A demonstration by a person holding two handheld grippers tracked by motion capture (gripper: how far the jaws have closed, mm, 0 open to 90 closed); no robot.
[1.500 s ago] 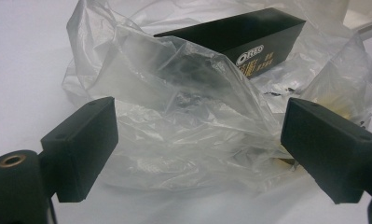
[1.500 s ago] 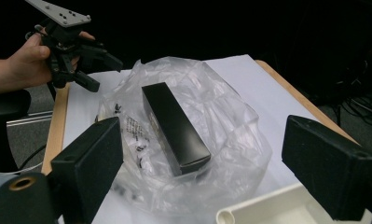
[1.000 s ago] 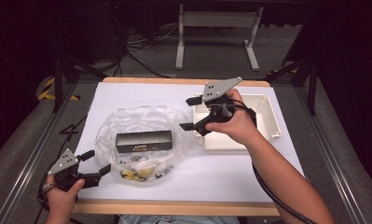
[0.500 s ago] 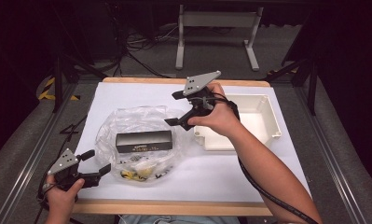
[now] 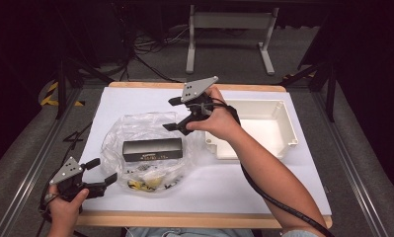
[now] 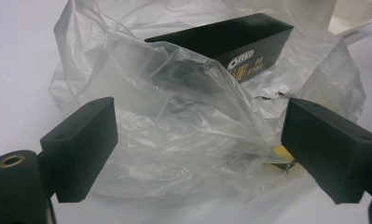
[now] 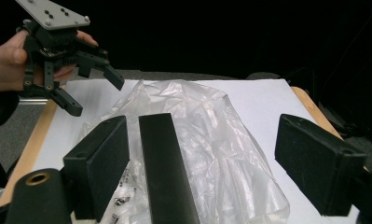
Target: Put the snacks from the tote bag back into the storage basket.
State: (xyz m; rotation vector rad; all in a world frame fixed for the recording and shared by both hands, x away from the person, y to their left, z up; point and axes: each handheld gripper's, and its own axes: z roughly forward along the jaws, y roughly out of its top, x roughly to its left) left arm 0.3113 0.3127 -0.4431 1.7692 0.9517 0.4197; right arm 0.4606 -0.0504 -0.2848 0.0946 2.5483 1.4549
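A crumpled clear plastic bag (image 5: 135, 131) lies on the white table, with a long black box (image 5: 152, 149) and small yellow pieces (image 5: 145, 182) inside it. My right gripper (image 5: 169, 114) hovers over the bag's far right edge, open. Its jaws have just been closing, and the pads touch nothing. In the right gripper view (image 7: 211, 163) the box (image 7: 165, 168) and the bag (image 7: 221, 135) lie below, between the jaws. My left gripper (image 5: 104, 170) rests open at the bag's near left corner. In the left gripper view (image 6: 204, 149) the bag (image 6: 174, 116) bulges between the jaws, untouched, with the box (image 6: 230, 42) behind.
A white plastic tray (image 5: 263, 131) stands on the table right of the bag, under my right forearm. The table's wooden edge (image 5: 184, 219) runs along the near side. Beyond the far edge a grey metal stand (image 5: 229, 34) and cables sit on the dark floor.
My right gripper has moved left from over the white tray to the bag's far right edge. The left gripper has stayed where it was.
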